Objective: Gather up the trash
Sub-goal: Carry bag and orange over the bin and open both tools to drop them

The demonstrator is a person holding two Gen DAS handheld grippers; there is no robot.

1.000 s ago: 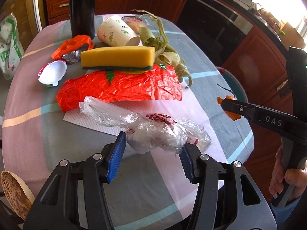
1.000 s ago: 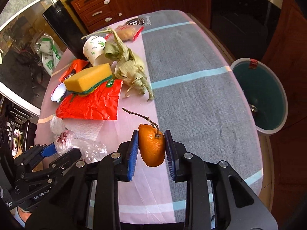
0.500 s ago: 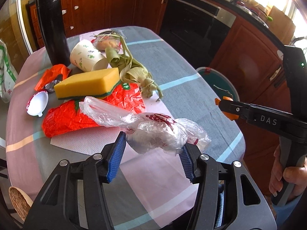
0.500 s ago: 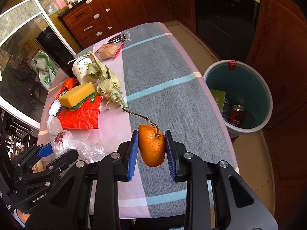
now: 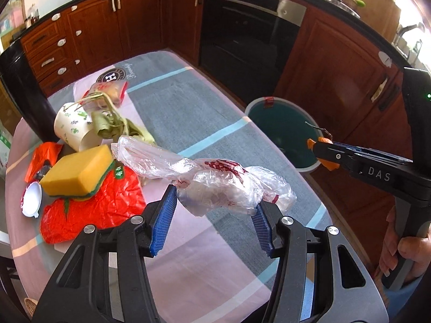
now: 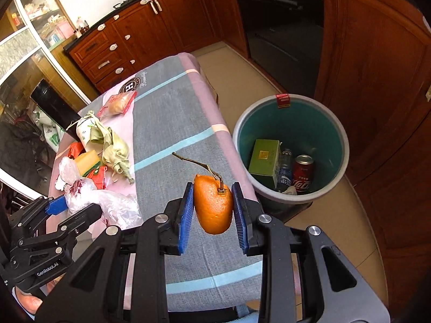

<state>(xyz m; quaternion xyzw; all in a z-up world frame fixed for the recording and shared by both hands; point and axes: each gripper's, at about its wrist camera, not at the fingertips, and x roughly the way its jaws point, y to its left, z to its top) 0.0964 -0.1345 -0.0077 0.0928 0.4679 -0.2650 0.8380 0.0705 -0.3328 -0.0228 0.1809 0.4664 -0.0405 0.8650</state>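
Both claws moved binward; bin [image 6: 291,145] holds cans [image 6: 301,173].

We read "DAS" in pale capitals on the black arm of the right tool [image 5: 322,149], seen from the left wrist view. On the left tool [image 6: 74,210], a side plate carries "GenRobot.AI". The cloth on the bench [image 6: 172,123] bears a round dark emblem [image 6: 130,87] with a large "H" at its centre, and beside it a script word that looks like "Beauty" (we cannot be sure of it). The red can [image 6: 301,173] in the bin [image 6: 334,188] shows white script lettering, too small for us to read.
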